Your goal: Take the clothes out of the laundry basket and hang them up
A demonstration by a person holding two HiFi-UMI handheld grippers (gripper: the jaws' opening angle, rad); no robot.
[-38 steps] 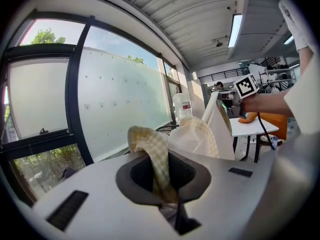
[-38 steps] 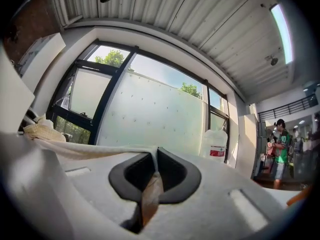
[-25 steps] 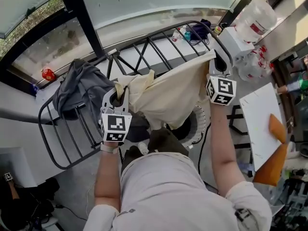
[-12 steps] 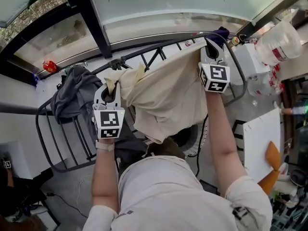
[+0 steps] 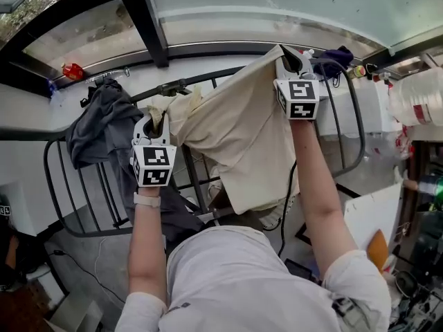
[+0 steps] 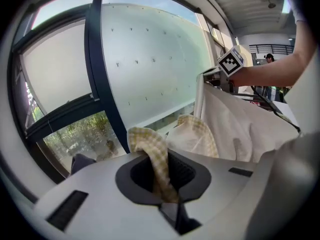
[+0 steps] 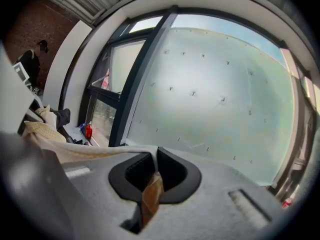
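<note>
Grip: left gripper [image 5: 157, 121] and right gripper [image 5: 291, 61] are clamping cream garment [image 5: 239, 133] corners.
Axis: garment is spanning drying rack [image 5: 360, 126] far edge.

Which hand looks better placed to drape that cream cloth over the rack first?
Right, probably: the right hand-held gripper grips the cream cloth at the rack's far rail, while the left hand-held gripper holds its corner nearer, beside the grey garment.
</note>
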